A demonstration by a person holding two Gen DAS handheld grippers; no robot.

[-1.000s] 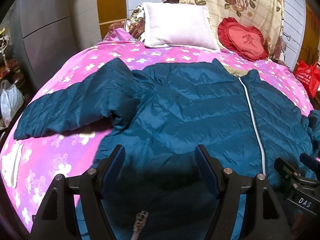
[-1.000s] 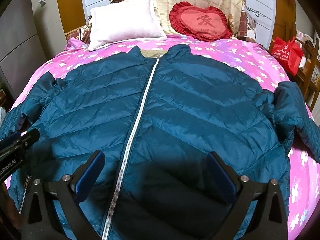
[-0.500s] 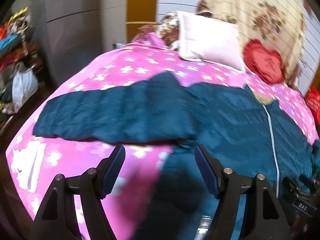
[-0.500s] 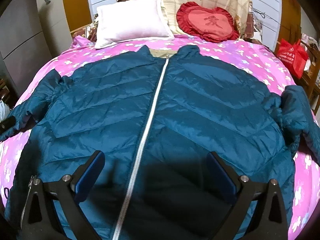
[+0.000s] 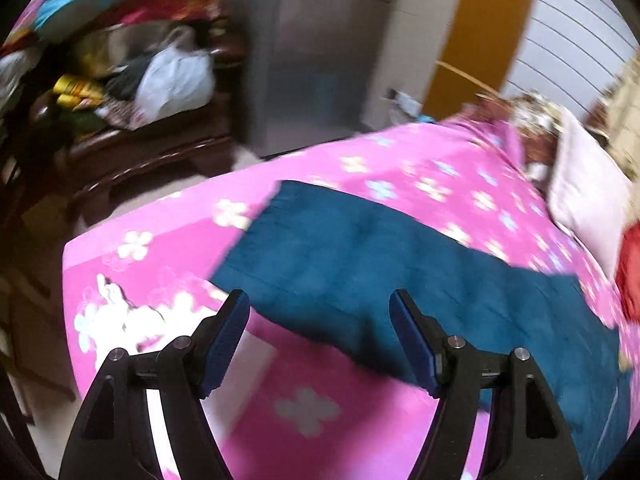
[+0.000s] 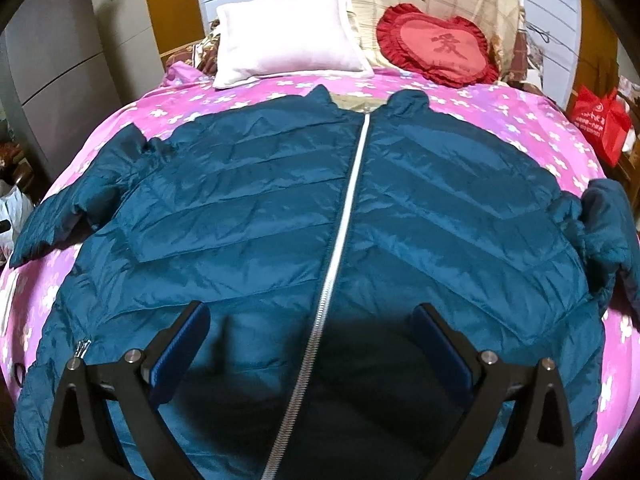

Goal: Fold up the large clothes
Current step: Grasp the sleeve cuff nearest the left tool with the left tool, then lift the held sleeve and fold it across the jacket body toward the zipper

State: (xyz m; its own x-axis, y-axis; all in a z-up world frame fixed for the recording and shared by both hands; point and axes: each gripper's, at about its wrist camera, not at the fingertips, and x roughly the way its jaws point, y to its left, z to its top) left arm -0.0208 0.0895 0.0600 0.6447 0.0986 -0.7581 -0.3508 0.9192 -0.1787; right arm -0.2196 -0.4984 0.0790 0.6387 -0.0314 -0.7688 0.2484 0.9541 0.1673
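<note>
A teal quilted puffer jacket [image 6: 248,216] lies flat and zipped, front up, on a pink flowered bedspread [image 6: 532,120]. Its silver zipper [image 6: 344,232] runs down the middle. In the blurred left wrist view its left sleeve [image 5: 360,256] stretches out over the bedspread [image 5: 304,412]. My left gripper [image 5: 320,304] is open and empty, just above the sleeve's cuff end. My right gripper [image 6: 310,316] is open and empty, above the jacket's lower front, straddling the zipper. The jacket's right sleeve [image 6: 608,232] lies bunched at the bed's right edge.
A white pillow [image 6: 288,40] and a red heart cushion [image 6: 440,46] sit at the head of the bed. A grey cabinet [image 5: 320,52] and a cluttered dark wood bench with a white bag [image 5: 176,80] stand left of the bed. A red bag [image 6: 600,124] is at the right.
My left gripper has swung left from the jacket's body to the outstretched left sleeve and the bed's left edge. My right gripper has shifted slightly left and closer over the zipper.
</note>
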